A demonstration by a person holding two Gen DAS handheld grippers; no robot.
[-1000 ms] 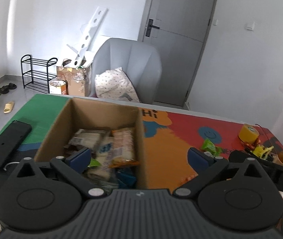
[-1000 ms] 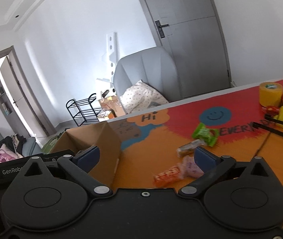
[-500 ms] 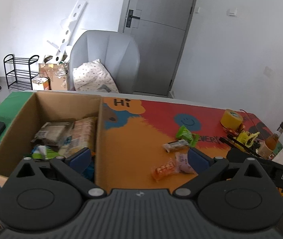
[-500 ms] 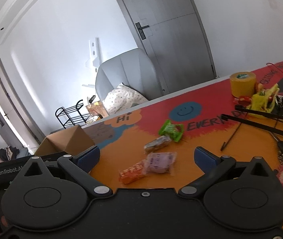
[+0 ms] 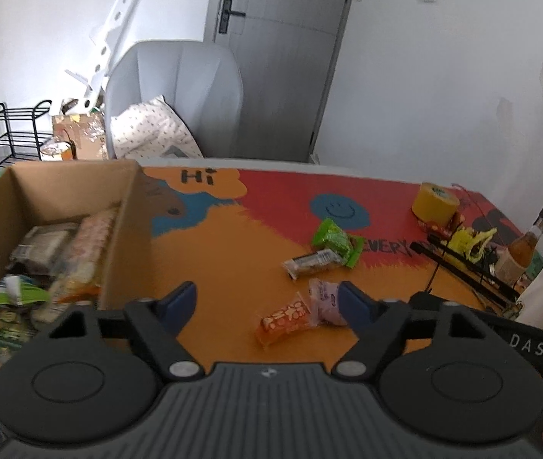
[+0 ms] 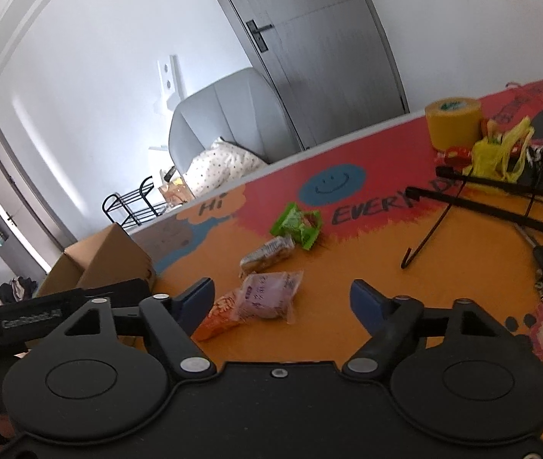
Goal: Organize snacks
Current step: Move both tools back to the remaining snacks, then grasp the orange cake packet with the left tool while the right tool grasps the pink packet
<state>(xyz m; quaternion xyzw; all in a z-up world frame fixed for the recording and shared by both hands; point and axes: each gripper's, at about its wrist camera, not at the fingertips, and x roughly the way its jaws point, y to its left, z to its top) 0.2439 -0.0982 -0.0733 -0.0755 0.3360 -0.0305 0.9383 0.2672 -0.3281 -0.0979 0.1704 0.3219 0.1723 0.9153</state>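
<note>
Snack packets are lying loose on the colourful surface (image 5: 233, 252) at mid-frame: an orange packet (image 5: 285, 319), a pink packet (image 5: 323, 302), a clear-wrapped bar (image 5: 311, 262) and a green packet (image 5: 334, 241). More snacks are already being held in the cardboard box (image 5: 126, 229) at the left of the left view. Both grippers are being brought toward the loose packets. The left gripper (image 5: 267, 300) is parted and empty, its jaws having just been closing, with the orange and pink packets framed between them but untouched. The right gripper (image 6: 283, 298) is likewise released and narrowing over the pink packet (image 6: 269, 294). A pickup is judged to be in hand; next, one packet is to be straddled and pinched, then carried to the box.
</note>
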